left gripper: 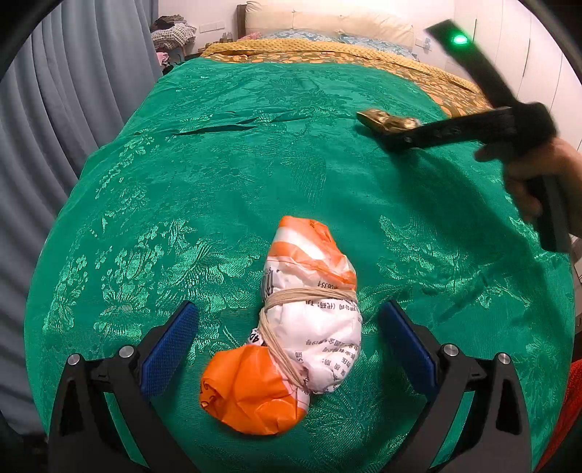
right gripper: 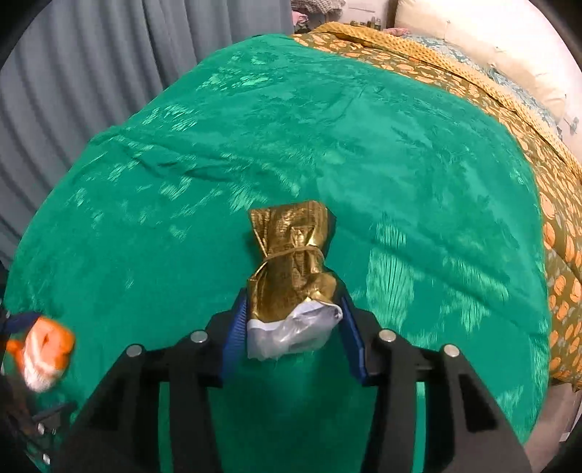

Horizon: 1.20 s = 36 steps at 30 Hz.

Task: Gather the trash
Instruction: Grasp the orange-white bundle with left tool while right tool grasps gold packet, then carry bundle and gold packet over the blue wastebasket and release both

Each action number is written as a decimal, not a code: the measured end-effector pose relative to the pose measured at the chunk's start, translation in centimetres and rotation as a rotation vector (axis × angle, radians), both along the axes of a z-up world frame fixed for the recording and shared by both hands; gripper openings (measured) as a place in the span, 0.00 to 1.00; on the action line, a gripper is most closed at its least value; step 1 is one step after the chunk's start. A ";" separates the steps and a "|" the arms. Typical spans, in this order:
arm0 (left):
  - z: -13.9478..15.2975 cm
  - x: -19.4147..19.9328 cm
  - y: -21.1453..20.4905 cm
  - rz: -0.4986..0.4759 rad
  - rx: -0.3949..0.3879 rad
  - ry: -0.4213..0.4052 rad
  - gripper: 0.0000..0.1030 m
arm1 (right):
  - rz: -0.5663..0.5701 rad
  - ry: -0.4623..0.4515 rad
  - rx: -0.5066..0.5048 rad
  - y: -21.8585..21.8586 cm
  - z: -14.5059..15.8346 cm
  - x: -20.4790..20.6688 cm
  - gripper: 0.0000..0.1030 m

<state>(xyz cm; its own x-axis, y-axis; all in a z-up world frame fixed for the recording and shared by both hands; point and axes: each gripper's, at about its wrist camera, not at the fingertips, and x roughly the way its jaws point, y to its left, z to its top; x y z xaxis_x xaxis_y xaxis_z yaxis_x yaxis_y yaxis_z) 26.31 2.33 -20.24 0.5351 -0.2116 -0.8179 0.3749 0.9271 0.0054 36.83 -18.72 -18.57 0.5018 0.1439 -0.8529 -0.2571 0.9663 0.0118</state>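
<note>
Your right gripper (right gripper: 291, 324) has the crumpled gold foil packet (right gripper: 291, 254), tied round the middle with a thin band, clamped between its blue pads (right gripper: 234, 327). The jaws stand narrow, pressed against the packet's lower end, where a bit of white and clear plastic sticks out. Most of the gold packet juts forward past the fingertips. In the left wrist view that same packet (left gripper: 385, 122) shows at the tip of your right gripper (left gripper: 400, 134), up and to the right of the left jaws, well apart from them, with your hand (left gripper: 534, 174) round the handle.

The orange and white plastic bundle (left gripper: 291, 327), wrapped with beige string, lies on the green patterned bedspread (left gripper: 218, 163) between the jaws of your left gripper (left gripper: 287, 338). Those jaws stand wide, and neither blue pad touches the bundle. From the right wrist view the bundle (right gripper: 43, 356) sits low and far to the left of the right jaws.

Beyond both pairs of jaws lie a yellow and orange patterned blanket (left gripper: 327, 54) and pale pillows (left gripper: 327, 22), with grey curtains (left gripper: 72, 72) to the left.
</note>
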 end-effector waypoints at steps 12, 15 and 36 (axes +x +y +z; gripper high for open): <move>0.0 0.0 0.1 -0.001 0.000 0.000 0.95 | 0.003 0.043 0.131 -0.5 1.5 -13.6 0.43; 0.0 0.0 0.1 -0.001 -0.001 0.001 0.95 | -0.012 0.058 0.104 -0.1 0.3 -17.1 0.43; 2.6 -0.4 -1.2 -0.107 -0.041 0.023 0.42 | -0.045 0.019 0.202 -3.8 2.7 -20.9 0.42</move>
